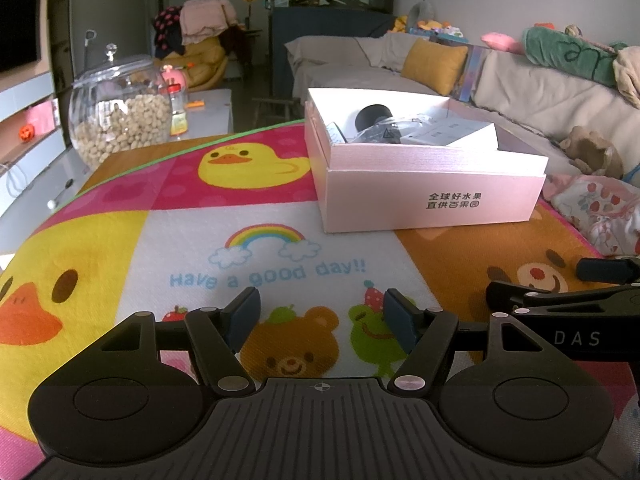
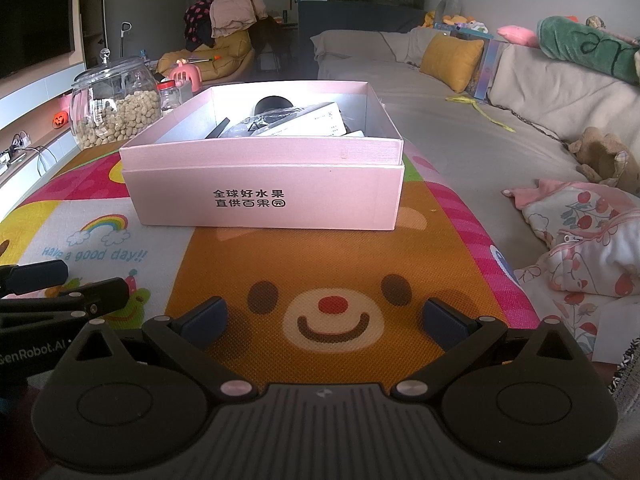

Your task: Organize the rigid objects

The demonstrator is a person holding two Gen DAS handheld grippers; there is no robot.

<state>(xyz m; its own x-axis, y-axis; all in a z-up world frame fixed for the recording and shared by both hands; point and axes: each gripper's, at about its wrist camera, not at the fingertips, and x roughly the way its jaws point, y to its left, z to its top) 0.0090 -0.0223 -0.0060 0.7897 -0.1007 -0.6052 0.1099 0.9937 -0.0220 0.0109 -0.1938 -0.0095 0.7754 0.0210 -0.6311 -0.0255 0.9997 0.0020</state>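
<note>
Pink box (image 2: pixel 264 196) lies lengthwise across the tabletop mat (image 2: pixel 360 264), printed side facing both empty, spread-open grippers, left (image 1: pixel 320 316) and right (image 2: pixel 324 320).

Both wrist cameras sit low over the cartoon mat (image 1: pixel 280 216), facing forward toward the near pink box (image 2: pixel 264 196). The left view looks from further left; both share box, mat, sofa (image 2: pixel 440 120).
</note>
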